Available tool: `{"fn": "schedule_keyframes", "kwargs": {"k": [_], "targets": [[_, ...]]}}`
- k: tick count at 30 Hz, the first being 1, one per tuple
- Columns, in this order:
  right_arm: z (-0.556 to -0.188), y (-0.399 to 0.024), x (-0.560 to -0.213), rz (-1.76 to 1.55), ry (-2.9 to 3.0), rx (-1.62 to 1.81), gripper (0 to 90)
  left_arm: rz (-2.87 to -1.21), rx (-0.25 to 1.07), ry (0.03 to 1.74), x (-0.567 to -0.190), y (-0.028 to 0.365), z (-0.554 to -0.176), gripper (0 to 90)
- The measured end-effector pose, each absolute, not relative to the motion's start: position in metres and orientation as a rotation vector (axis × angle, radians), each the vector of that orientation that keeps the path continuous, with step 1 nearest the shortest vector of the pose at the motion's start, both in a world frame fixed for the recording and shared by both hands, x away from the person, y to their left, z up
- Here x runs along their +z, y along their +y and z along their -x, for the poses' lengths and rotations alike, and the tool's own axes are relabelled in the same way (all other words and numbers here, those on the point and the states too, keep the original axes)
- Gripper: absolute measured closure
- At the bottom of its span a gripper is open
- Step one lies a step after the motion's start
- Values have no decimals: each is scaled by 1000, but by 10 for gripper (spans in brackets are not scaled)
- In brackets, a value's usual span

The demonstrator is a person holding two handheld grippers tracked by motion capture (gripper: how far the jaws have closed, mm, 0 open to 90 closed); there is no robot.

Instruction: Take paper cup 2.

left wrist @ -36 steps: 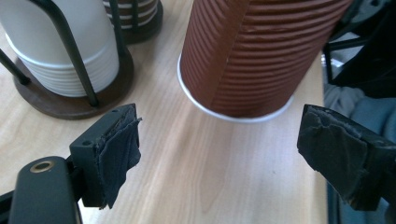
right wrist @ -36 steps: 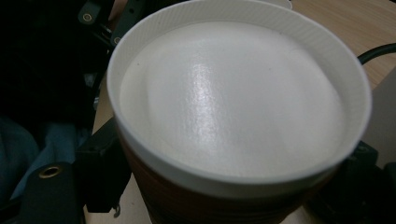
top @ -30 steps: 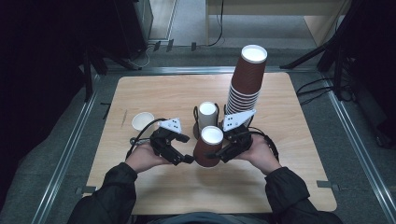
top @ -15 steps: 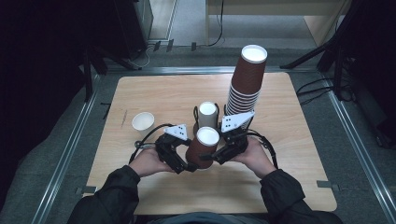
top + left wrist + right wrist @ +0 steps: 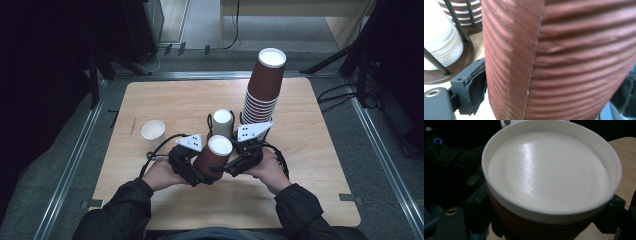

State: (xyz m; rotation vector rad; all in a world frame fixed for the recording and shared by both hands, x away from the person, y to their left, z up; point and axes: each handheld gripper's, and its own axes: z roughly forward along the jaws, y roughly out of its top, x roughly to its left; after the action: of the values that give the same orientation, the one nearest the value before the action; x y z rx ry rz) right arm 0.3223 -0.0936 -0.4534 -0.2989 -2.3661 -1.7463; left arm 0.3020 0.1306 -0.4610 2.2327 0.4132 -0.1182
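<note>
the tall stack of brown cups (image 5: 263, 90) at the back right of the desk (image 5: 320, 165) is the biggest worry: it stands just behind the right gripper (image 5: 239, 165), and a careless lift or swing of that hand could, i think, knock it over. the dark wire cup holder (image 5: 221, 122) with its white cups sits close behind the work too, so pulling upward at an angle might snag it.

the brown ribbed cup (image 5: 212, 156) (white rim up, tilted toward the person) is held just above the near middle of the desk, between both grippers. it is thin paper, and the left gripper view shows a dent in its wall, so squeezing from two sides could crush it further, or it may slip if one side lets go early.

both hands come in low from the near edge, wrists turned inward. the left gripper (image 5: 192, 170) has just been narrowing its jaws, one pad lying against the cup's side; the right jaws bracket the cup below its rim and seem to pinch it.

a small white cup (image 5: 153, 132) stands apart at the left, out of harm's way.
</note>
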Motion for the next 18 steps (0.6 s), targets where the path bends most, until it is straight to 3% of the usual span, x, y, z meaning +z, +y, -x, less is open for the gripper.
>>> {"fn": "schedule_keyframes", "kwargs": {"k": [6,18], "targets": [[-324,-97,-451,311,-2358,-1759,196,-2211,-106,396,-459,136,-303,125],[-325,-108,-445,365,-2488,-1589,152,-2239,-142,436,-454,150,-304,132]]}}
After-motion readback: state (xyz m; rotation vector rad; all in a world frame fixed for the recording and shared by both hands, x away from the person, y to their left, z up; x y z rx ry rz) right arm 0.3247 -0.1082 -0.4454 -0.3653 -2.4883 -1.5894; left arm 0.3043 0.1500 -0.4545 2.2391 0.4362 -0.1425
